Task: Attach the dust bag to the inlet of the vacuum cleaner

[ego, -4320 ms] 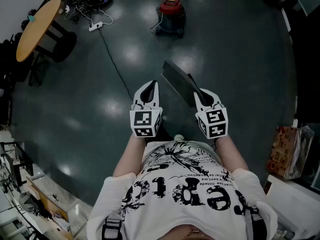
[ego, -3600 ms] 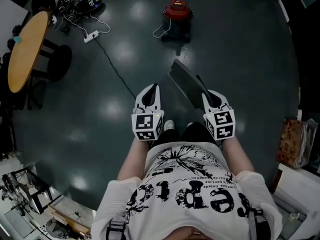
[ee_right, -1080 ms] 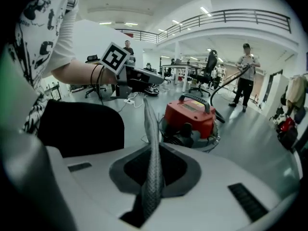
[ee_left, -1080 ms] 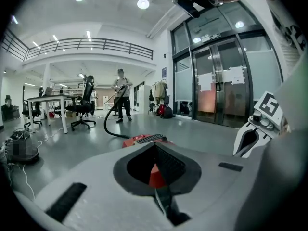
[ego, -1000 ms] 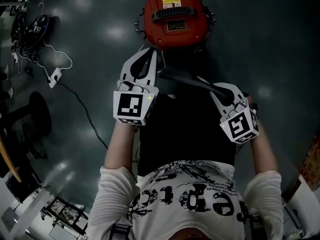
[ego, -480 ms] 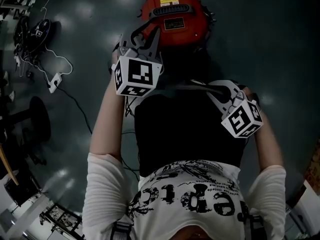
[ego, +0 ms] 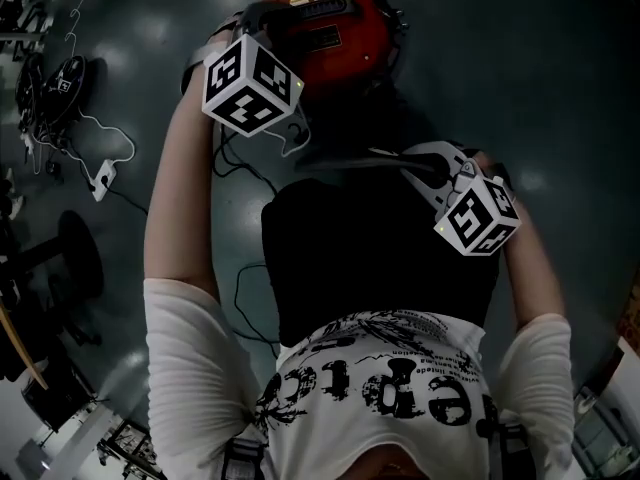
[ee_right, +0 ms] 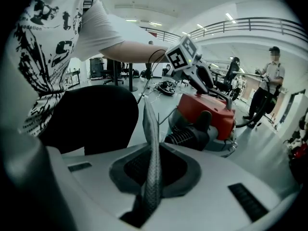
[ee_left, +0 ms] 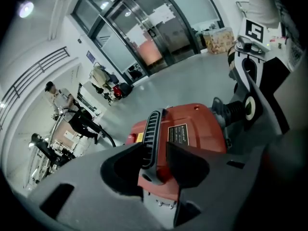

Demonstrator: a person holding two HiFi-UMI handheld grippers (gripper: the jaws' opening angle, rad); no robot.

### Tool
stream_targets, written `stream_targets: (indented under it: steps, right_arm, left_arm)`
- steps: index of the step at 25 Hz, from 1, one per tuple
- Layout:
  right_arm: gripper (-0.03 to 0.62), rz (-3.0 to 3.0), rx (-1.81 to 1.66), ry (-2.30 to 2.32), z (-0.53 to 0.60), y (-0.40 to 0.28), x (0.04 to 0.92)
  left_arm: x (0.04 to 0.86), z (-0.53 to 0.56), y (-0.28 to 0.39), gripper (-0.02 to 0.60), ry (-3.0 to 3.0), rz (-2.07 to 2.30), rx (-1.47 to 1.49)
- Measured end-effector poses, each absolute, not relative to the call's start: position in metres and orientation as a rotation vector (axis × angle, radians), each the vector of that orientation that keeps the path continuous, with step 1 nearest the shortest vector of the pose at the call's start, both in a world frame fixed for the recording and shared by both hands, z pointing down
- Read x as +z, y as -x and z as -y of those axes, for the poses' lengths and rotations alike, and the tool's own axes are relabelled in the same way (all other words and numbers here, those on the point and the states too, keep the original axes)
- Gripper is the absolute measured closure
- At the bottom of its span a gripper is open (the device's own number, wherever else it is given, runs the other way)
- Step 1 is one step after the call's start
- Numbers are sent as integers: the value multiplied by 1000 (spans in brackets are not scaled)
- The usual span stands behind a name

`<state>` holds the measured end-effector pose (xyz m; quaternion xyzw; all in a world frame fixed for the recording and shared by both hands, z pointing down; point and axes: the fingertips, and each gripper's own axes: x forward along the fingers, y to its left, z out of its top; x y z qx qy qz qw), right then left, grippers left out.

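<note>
Dust bag (ee_right: pixel 153 167) is gripped along one edge by the right gripper (ego: pixel 420 161), whose jaws are closed flat on it. It is carried clear of the floor (ego: pixel 560 88), above the person's lap and just beside the vacuum cleaner (ego: pixel 335 33), without touching it. Seen edge-on, it is a thin grey sheet that rises from the jaws with only a slight curve, so it is judged to be light and pliable but not limp. It is probably easily creased or torn if dragged. No stiff collar or mouth can be made out. A hold close to the opening is judged best, so that the mouth can be pushed squarely onto the ribbed black fitting (ee_right: pixel 190 134) on the machine's side, taken to be the inlet.

The jaws of the left gripper (ee_left: pixel 156 155) have just been opening. They are spread on either side of the black carrying handle (ee_left: pixel 153 129) on the red lid, and no squeeze on it is seen.
</note>
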<state>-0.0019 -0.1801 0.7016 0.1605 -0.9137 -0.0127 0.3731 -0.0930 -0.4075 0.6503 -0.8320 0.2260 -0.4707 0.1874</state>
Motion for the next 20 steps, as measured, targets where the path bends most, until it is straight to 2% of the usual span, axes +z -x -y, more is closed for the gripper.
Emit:
stream_targets:
  steps: [8, 12, 20]
  right_arm:
    - [571, 2340, -37, -392, 184, 0, 709]
    - [571, 2346, -41, -398, 189, 0, 711]
    - [571, 2342, -74, -476, 199, -5, 710]
  left_arm:
    - [661, 427, 85, 431, 2218, -562, -1448]
    - [668, 436, 78, 456, 2245, -579, -1430]
    - [668, 434, 76, 457, 2287, -581, -1405]
